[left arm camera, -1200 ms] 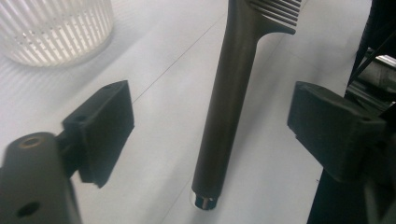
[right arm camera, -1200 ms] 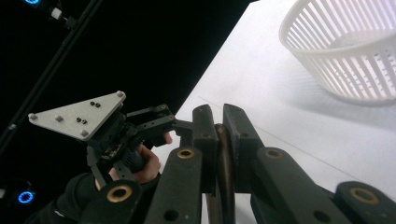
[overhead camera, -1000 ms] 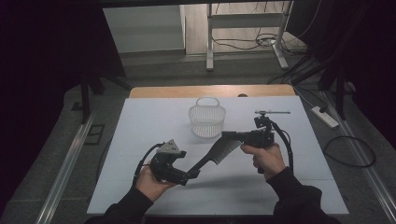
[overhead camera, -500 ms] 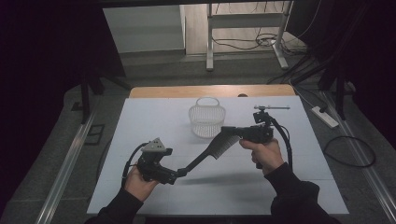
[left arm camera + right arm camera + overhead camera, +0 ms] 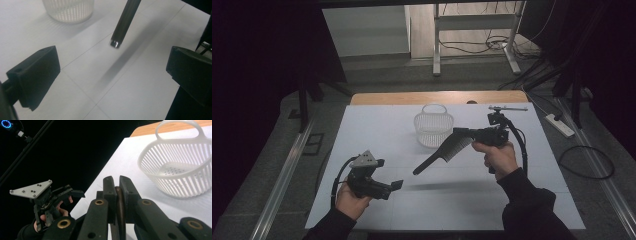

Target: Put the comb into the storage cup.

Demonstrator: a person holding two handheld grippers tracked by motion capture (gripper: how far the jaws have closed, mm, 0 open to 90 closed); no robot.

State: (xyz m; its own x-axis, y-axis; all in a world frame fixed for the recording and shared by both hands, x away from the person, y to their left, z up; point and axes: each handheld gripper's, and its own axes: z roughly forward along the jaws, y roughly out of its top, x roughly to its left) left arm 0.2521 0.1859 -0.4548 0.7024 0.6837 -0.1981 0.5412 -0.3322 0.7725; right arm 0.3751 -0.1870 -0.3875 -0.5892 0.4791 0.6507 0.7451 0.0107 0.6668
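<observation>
So the comb is up off the table, pinched at its toothed end by the right gripper, with the handle end hanging down toward 7 o'clock over the middle of the mat. In the right gripper view the jaws are squeezed together on the comb's dark spine, so that grip looks solid. The white basket sits just beyond, at about 11 o'clock from the right hand, and nothing's in it that I can see. My read: the pick-up and handover part is done, dropping the comb in the basket is what's left.

The left gripper sits low near the front edge at roughly 8 o'clock from the comb, well apart from it. Its jaws have just been opening and now stand wide with nothing between them; in the left gripper view the comb's handle tip hangs up ahead at 12 o'clock, clear of both pads.

Pose-wise, the left hand holds its gripper level, pointing right across the table. The right forearm comes in from the bottom, gripper aimed left toward the basket
</observation>
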